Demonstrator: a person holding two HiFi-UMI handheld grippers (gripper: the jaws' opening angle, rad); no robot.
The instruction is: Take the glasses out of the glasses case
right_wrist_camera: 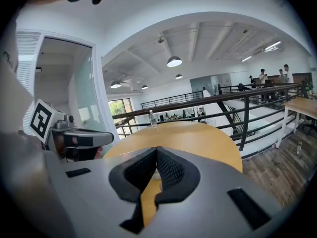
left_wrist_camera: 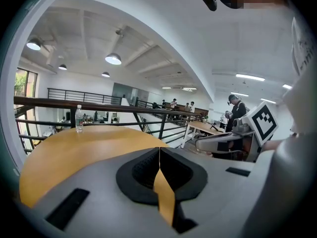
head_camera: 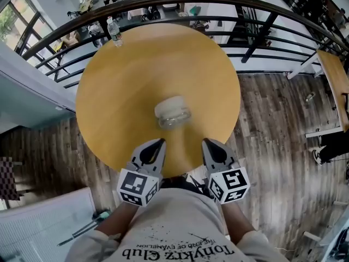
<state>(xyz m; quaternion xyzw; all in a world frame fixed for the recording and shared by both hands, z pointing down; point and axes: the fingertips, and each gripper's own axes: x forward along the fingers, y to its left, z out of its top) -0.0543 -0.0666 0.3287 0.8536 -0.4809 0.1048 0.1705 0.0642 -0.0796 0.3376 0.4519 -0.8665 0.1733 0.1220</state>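
Holds the left gripper [head_camera: 158,144] and right gripper [head_camera: 207,143] low over the desk's [head_camera: 109,91] near edge, each with jaws pressed together on nothing. Finds the glasses case [head_camera: 173,112] near the desk's middle, apart from both, with no glasses outside it. Could well shove the pale, rounded case across the smooth top if prodded with shut jaws or pinned on one side only. Might spill the glasses if the lid pops. Reads its long axis as roughly parallel to the near edge. Cannot tell the opening side through the blur.
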